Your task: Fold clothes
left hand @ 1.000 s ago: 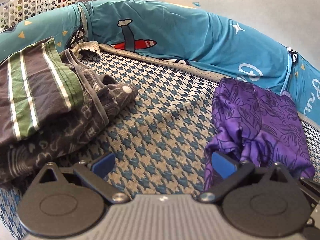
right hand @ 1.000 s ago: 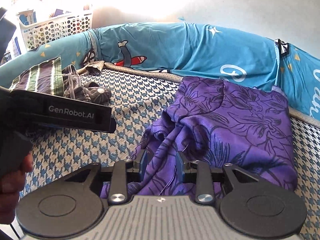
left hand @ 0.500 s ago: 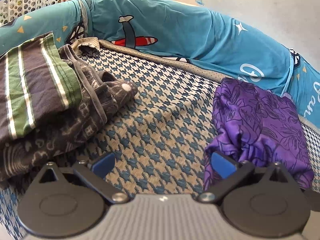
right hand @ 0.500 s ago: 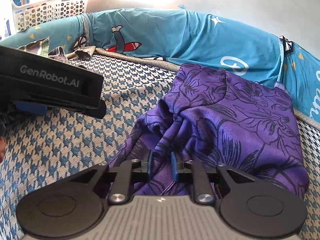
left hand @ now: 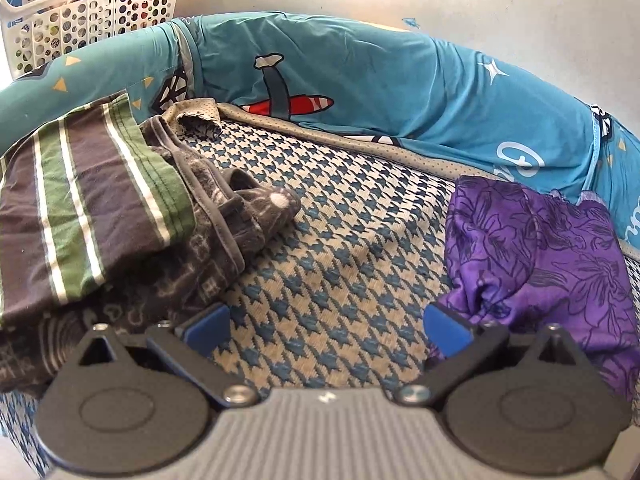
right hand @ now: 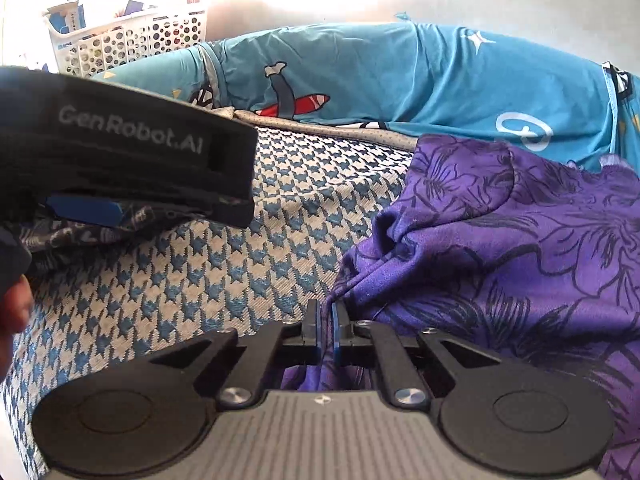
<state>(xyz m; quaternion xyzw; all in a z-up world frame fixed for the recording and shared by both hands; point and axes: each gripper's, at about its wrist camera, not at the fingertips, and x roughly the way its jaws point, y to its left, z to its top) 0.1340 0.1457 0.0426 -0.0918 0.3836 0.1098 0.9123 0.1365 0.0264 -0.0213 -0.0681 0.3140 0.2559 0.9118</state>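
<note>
A purple garment with a dark floral print (right hand: pixel 520 248) lies crumpled on the right side of a bed covered in a blue and cream houndstooth fabric (right hand: pixel 256 264). The right gripper (right hand: pixel 326 326) sits at the garment's near left edge, where a pinched ridge of the purple cloth rises between its blue pads. Its jaws have just been closing and now stand almost together, pressing on that fold; more of the cloth hangs below them, in front of the gripper's grey body.

The left gripper (left hand: pixel 326 326) hovers over bare houndstooth, its jaws spread wide and holding nothing. In the left wrist view the purple garment (left hand: pixel 540 248) lies just beside the right-hand pad, its near corner reaching behind that pad (whether cloth and pad touch cannot be told). Just beside the left-hand pad is a stack of folded clothes: a shirt striped in green, grey and white (left hand: pixel 80 208) on top of a dark patterned garment (left hand: pixel 208 248).

In the right wrist view the left gripper appears from the side as a black body lettered "GenRobot.AI", and part of a person's hand (right hand: pixel 14 312) shows at the left edge.

A teal bedsheet printed with an aeroplane and stars (left hand: pixel 360 76) is banked along the far edge of the bed. A white perforated laundry basket (left hand: pixel 88 16) stands behind it, at the upper left.
</note>
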